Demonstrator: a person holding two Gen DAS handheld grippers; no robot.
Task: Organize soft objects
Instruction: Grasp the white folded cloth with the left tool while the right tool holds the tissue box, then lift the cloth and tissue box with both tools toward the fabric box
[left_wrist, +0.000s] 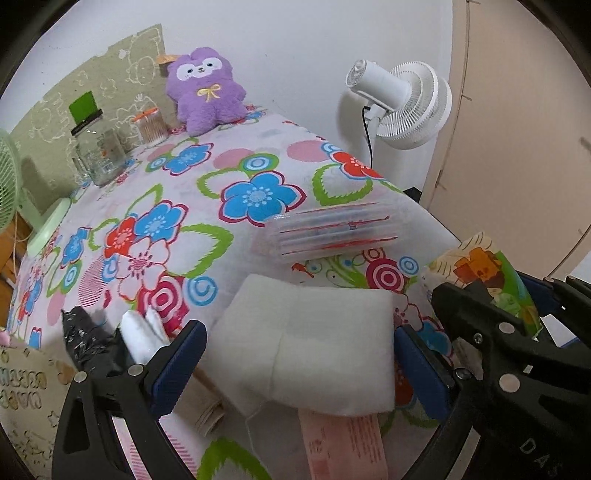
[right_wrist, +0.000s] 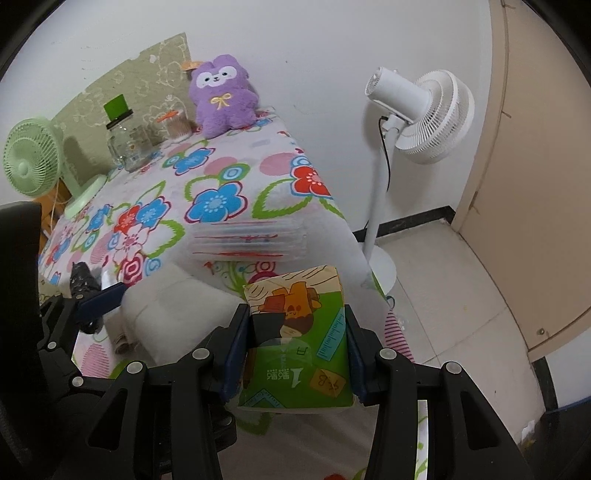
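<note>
My left gripper is shut on a white folded pad, its blue pads pressed on both sides, just above the flowered table. The pad also shows in the right wrist view. My right gripper is shut on a green tissue pack with cartoon print, held near the table's front right corner; it also shows in the left wrist view. A clear wipes pack with red stripes lies on the table ahead. A purple plush toy leans on the far wall.
A glass jar with a green tag and a cotton-swab jar stand at the back left. A green desk fan stands on the left edge. A white floor fan stands right of the table. Black and white socks lie at front left.
</note>
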